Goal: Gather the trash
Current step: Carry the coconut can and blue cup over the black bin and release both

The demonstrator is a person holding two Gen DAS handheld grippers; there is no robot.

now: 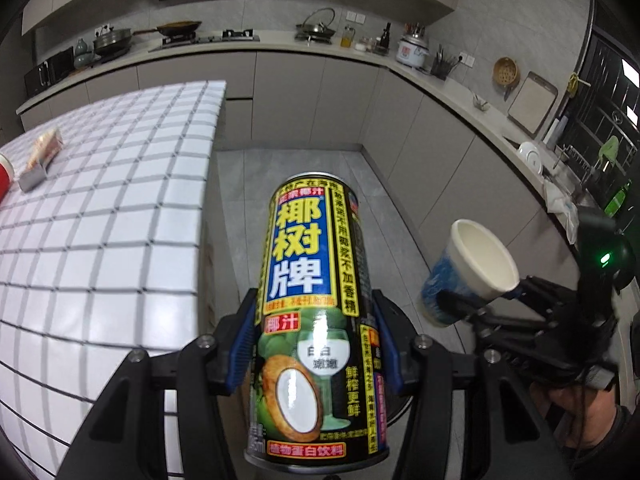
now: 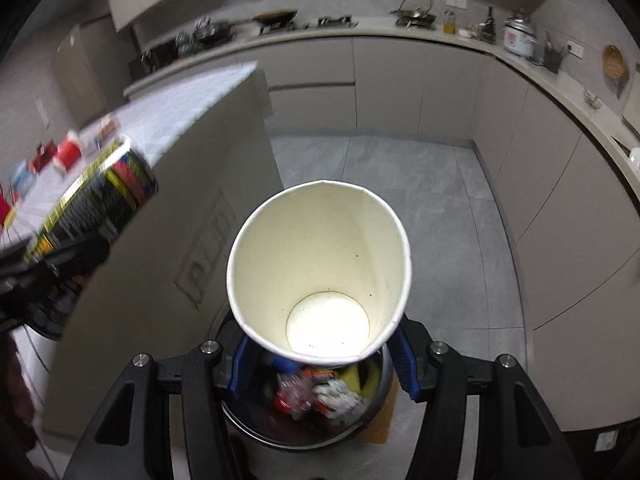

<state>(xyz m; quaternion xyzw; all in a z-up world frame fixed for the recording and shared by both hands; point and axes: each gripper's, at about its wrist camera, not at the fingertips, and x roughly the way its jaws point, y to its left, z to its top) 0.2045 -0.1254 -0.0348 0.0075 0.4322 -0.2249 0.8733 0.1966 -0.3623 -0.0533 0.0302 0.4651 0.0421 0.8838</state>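
The bin (image 2: pixel 308 404), a round metal one already holding wrappers, stands on the floor beside the tiled table (image 1: pixel 104 216) and serves as landmark. Step in hand, judged: carrying two items to the bin for dropping. The left gripper (image 1: pixel 316 344) clamps its blue pads on a drink can (image 1: pixel 316 312), long axis running away from the camera, top end far, above the bin's left side. The right gripper (image 2: pixel 320 360) pinches a paper cup (image 2: pixel 320 272) near its base, mouth facing the camera, directly over the bin. Next move likely calls for spreading the fingers once each item hangs over the opening.
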